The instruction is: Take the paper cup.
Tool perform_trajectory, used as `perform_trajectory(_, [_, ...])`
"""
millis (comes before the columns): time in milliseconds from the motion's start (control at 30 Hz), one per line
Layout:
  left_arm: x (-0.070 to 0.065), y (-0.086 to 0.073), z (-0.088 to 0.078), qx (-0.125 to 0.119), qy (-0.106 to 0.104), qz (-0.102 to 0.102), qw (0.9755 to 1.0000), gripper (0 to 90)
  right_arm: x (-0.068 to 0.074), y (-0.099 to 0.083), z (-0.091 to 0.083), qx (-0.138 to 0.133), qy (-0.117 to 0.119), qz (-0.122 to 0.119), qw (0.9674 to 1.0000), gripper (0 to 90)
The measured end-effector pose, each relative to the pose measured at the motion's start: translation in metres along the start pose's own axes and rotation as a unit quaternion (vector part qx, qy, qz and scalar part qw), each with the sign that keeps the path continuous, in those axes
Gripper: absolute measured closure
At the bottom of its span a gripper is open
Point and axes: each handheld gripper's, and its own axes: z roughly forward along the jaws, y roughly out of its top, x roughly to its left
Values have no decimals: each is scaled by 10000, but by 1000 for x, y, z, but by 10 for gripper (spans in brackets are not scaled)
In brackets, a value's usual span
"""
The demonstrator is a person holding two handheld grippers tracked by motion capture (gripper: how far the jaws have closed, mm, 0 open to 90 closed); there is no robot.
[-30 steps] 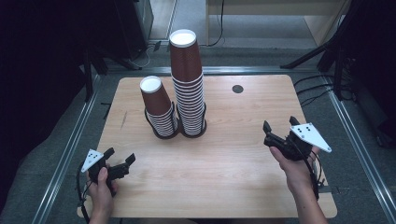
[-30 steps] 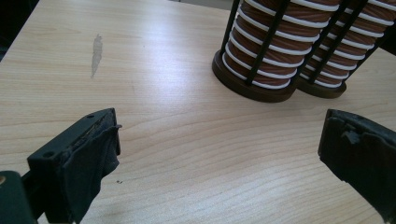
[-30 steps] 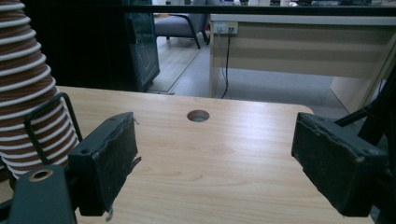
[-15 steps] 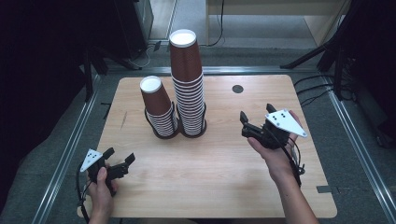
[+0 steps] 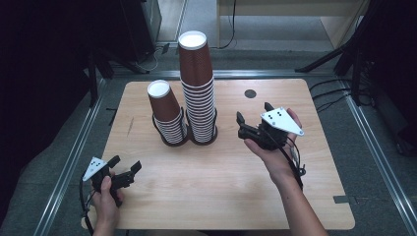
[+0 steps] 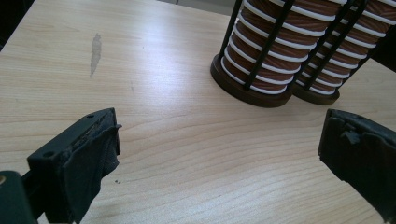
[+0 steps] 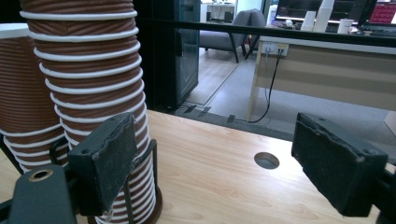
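Near edge, person's side: L gripper held in L hand low over table, near-left corner. Jaws wide apart, nothing betw. them. In left gripper view, L gripper has bare wood betw. its pads, and it points toward the cup stacks, well apart from them. Grey scuff on the wood ahead-left.

Mid table, right side: R gripper in R hand, raised off the top, grey plate up, aimed toward the stacks. Jaws spread too, gripping nothing. In right gripper view, R gripper shows one pad overlapping the tall stack; can't tell if it touches. Other pad is off to the side, table hole seen betw. them.

Centre-back: short stack and tall stack, brown ribbed cups w/ white rims, upside down, each in a black wire holder on a round base. Bases touch or nearly so. Short one tilts left at top; tall one about upright, just left of R gripper.

Farther: hole near back edge, right of the tall stack. Beyond table: floor, desk.
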Motion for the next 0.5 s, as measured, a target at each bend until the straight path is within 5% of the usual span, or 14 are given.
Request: perform_trajectory(500, [-1, 0, 1, -6, 3, 13, 10000, 0, 27, 9, 18, -65, 232, -7, 9997, 141])
